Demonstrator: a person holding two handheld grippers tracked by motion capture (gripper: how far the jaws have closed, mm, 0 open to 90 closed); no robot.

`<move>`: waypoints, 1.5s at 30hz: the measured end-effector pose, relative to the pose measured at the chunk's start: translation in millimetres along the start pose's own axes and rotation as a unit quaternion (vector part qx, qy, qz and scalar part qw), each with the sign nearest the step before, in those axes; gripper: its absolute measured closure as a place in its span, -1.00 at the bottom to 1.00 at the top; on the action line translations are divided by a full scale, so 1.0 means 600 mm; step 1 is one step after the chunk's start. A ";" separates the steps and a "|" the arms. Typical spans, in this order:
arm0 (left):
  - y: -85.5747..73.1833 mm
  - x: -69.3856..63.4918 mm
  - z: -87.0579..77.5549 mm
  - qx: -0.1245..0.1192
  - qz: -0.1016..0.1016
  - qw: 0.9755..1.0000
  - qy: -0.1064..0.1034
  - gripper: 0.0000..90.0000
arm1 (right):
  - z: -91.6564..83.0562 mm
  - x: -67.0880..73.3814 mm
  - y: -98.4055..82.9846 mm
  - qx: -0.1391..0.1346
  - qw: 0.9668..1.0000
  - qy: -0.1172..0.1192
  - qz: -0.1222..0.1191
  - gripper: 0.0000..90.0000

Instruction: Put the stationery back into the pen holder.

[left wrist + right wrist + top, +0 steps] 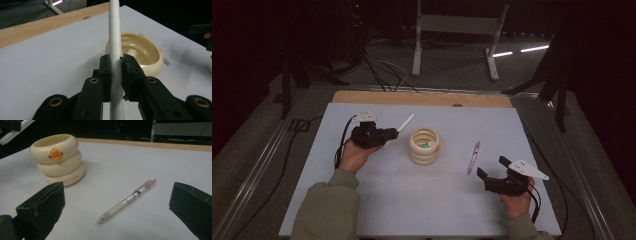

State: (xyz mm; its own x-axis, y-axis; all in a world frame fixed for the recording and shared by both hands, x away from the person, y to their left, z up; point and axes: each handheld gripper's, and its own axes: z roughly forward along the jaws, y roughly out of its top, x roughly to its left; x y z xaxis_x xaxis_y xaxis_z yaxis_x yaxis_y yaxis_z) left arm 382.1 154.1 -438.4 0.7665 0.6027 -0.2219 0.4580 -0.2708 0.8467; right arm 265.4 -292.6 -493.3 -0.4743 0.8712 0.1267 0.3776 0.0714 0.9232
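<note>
cream ringed holder [424, 146] stands mid-table with something green inside. our left gripper [388, 134] pinches a white pen [405, 123] just beside its rim; our right gripper [491, 171] gapes near a clear pen [473, 157].

I work in a dim lab: my white board [362, 200] lies on a pale wooden tabletop [422, 98], black cables [384, 70] crossing grey carpet [452, 65] among metal stand legs [416, 50].

White pen [115, 37], slim, tilted up, clamped mid-barrel, tip over cream ringed cup [145, 53]
</note>
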 end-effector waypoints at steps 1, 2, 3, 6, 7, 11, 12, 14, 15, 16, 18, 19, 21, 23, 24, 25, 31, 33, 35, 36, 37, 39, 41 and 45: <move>0.000 0.000 0.000 0.000 0.000 1.000 0.000 0.77 | 0.000 0.000 0.000 0.000 1.000 0.000 0.000 -0.99; 0.004 -0.002 0.002 -0.003 0.000 1.000 -0.002 0.76 | 0.000 0.000 0.000 0.000 1.000 0.000 0.000 -0.99; 0.006 -0.003 0.003 -0.004 0.000 1.000 -0.002 0.76 | 0.000 0.000 0.000 0.001 1.000 0.000 0.000 -0.99; 0.013 -0.005 0.005 -0.009 0.001 1.000 -0.003 0.77 | 0.000 0.000 0.000 0.001 1.000 0.000 0.000 -0.99; 0.013 -0.005 0.005 -0.009 0.001 1.000 -0.003 0.77 | 0.001 0.000 0.000 0.001 1.000 0.000 0.000 -0.99; 0.023 -0.010 0.009 -0.018 0.002 1.000 0.000 0.76 | 0.001 0.000 0.000 0.002 1.000 0.000 0.001 -0.99; 0.025 -0.011 0.010 -0.020 0.002 1.000 -0.001 0.76 | 0.001 0.000 0.000 0.002 1.000 0.000 0.000 -0.99; 0.027 -0.012 0.010 -0.020 0.004 1.000 0.000 0.77 | 0.001 0.000 0.000 0.002 1.000 0.000 0.000 -0.99; 0.028 -0.013 0.011 -0.021 0.003 1.000 0.000 0.77 | 0.001 0.001 0.000 0.001 1.000 0.000 0.000 -0.99; 0.030 -0.014 0.014 -0.025 0.002 1.000 -0.004 0.76 | 0.001 0.001 0.000 0.002 1.000 0.000 0.000 -0.99; 0.031 -0.015 0.015 -0.026 0.002 1.000 -0.004 0.76 | 0.001 0.001 0.000 0.002 1.000 0.001 0.000 -0.99; 0.032 -0.015 0.018 -0.030 -0.001 1.000 -0.007 0.76 | 0.001 0.001 0.000 0.002 1.000 0.001 0.000 -0.99; 0.033 -0.014 0.020 -0.033 -0.001 0.999 -0.007 0.77 | 0.001 0.000 0.000 0.002 1.000 0.001 0.000 -0.99; 0.034 -0.013 0.022 -0.040 -0.008 0.999 -0.012 0.76 | 0.001 0.000 0.000 0.001 1.000 0.001 0.001 -0.99; 0.034 -0.013 0.022 -0.040 -0.008 0.999 -0.012 0.77 | 0.001 0.000 0.000 0.001 1.000 0.000 0.000 -0.99; 0.036 -0.014 0.025 -0.040 -0.010 0.999 -0.013 0.77 | 0.001 0.000 0.000 0.001 1.000 0.000 0.001 -0.99; 0.040 -0.018 0.034 -0.040 -0.009 0.999 -0.018 0.77 | 0.001 0.000 0.000 0.001 1.000 0.000 0.000 -0.99; 0.042 -0.020 0.038 -0.039 -0.006 0.999 -0.018 0.76 | 0.001 0.000 0.000 0.001 1.000 0.000 0.000 -0.99; 0.044 -0.023 0.041 -0.039 -0.005 0.999 -0.019 0.76 | 0.001 0.000 0.000 0.001 1.000 0.001 -0.001 -0.99; 0.045 -0.024 0.044 -0.040 -0.006 0.999 -0.020 0.76 | 0.001 0.000 0.000 0.001 1.000 0.001 0.000 -0.99; 0.047 -0.026 0.048 -0.040 -0.004 0.999 -0.022 0.76 | 0.001 0.000 0.000 0.001 1.000 0.001 0.000 -0.99; 0.047 -0.027 0.051 -0.042 -0.005 0.999 -0.023 0.77 | 0.001 0.000 0.000 0.001 1.000 0.001 -0.001 -0.99; 0.048 -0.029 0.055 -0.042 -0.004 0.999 -0.026 0.77 | 0.001 0.000 0.000 0.001 1.000 0.001 -0.001 -0.99; 0.048 -0.032 0.065 -0.042 -0.007 0.999 -0.029 0.77 | 0.001 0.000 0.000 0.001 1.000 0.001 0.000 -0.99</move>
State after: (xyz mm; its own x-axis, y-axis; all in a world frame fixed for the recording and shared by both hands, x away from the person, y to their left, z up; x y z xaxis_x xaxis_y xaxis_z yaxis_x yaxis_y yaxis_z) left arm 398.2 105.5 -428.7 0.7866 0.5602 -0.2598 0.4317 -0.1980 0.8800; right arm 265.9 -292.4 -493.5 -0.4762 0.8702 0.1264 0.3784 0.0730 0.9228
